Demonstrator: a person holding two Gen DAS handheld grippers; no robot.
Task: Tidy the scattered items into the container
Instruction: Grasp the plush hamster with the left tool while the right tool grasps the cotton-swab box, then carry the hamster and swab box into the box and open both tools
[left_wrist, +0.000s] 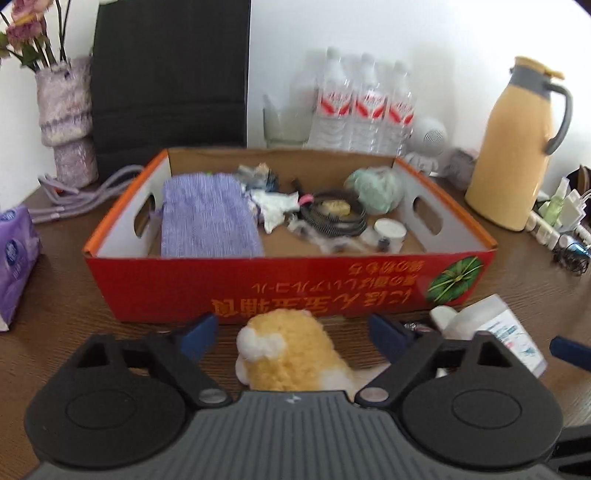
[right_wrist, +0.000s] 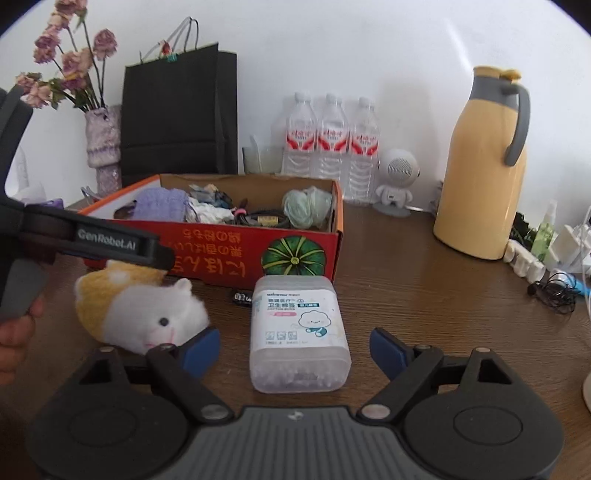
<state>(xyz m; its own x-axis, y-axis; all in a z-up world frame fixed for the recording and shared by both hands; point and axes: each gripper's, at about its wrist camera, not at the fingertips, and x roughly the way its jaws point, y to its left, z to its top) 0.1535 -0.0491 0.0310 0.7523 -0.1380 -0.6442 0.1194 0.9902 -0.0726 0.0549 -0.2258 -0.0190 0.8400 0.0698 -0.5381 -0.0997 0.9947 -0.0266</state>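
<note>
A red cardboard box (left_wrist: 288, 286) (right_wrist: 221, 254) stands on the wooden table and holds a purple cloth (left_wrist: 208, 221), a coiled black cable (left_wrist: 332, 218), a green puff (left_wrist: 375, 188) and small items. A yellow-and-white plush hamster (left_wrist: 291, 354) (right_wrist: 144, 310) lies in front of the box. My left gripper (left_wrist: 293, 330) is open with its fingers on either side of the plush; its body shows in the right wrist view (right_wrist: 107, 242). My right gripper (right_wrist: 295, 349) is open around a clear cotton-swab box (right_wrist: 297, 332) (left_wrist: 491, 332).
A yellow thermos jug (right_wrist: 484, 166), water bottles (right_wrist: 330, 140), a white robot speaker (right_wrist: 397, 181), a black paper bag (right_wrist: 181, 114) and a flower vase (right_wrist: 103, 144) stand behind the box. A purple tissue pack (left_wrist: 14, 266) lies left; a power strip (right_wrist: 532, 262) and earphones (right_wrist: 554, 295) lie right.
</note>
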